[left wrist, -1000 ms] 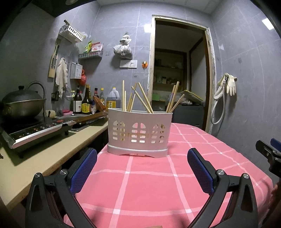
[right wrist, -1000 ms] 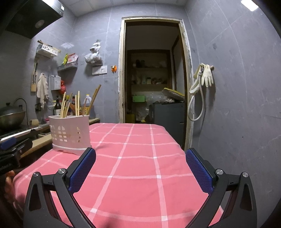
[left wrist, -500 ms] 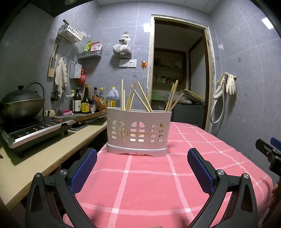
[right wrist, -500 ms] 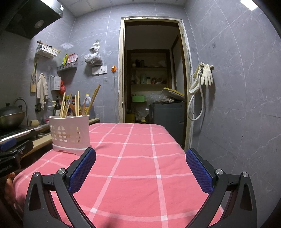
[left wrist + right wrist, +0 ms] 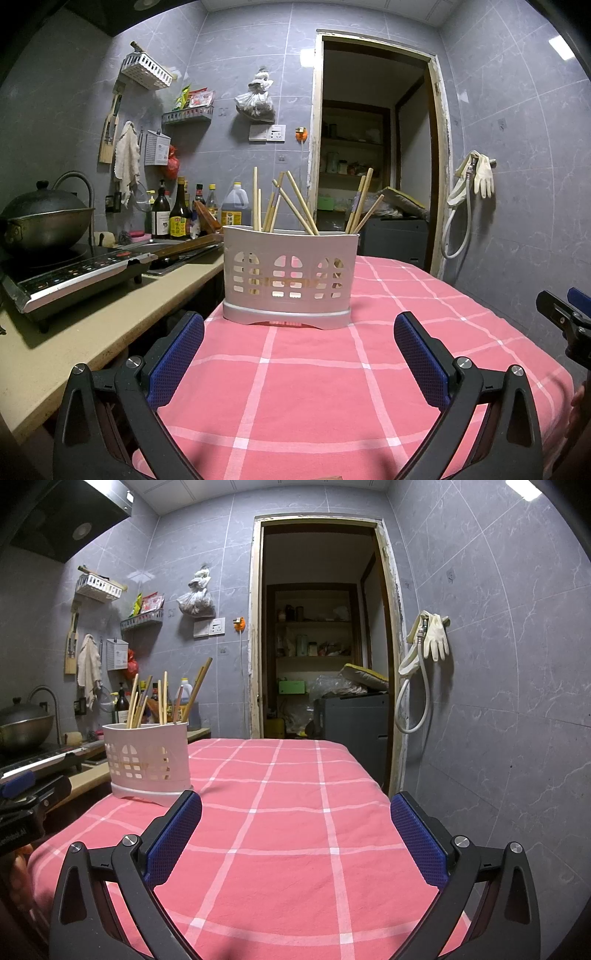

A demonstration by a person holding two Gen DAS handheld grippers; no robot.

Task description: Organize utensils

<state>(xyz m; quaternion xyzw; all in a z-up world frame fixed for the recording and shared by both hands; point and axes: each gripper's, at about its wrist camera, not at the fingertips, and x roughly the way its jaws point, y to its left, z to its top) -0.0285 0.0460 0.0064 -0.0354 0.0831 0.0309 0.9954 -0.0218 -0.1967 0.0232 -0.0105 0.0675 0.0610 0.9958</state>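
Observation:
A white slotted utensil holder point(image 5: 290, 275) stands on the pink checked tablecloth point(image 5: 314, 387), with several wooden chopsticks point(image 5: 295, 205) upright and leaning in it. My left gripper point(image 5: 297, 354) is open and empty, a short way in front of the holder. In the right wrist view the holder point(image 5: 147, 762) stands at the far left with its chopsticks point(image 5: 162, 698). My right gripper point(image 5: 295, 834) is open and empty over the cloth point(image 5: 288, 830), to the right of the holder.
A counter point(image 5: 74, 332) on the left carries an induction cooker point(image 5: 74, 275), a wok point(image 5: 40, 218) and several bottles point(image 5: 177, 214). A doorway point(image 5: 317, 657) opens behind the table. A hose and gloves point(image 5: 428, 646) hang on the right wall.
The left wrist view has tilted slightly, so the holder sits a little higher in the frame. Both grippers stay open and nearly still.

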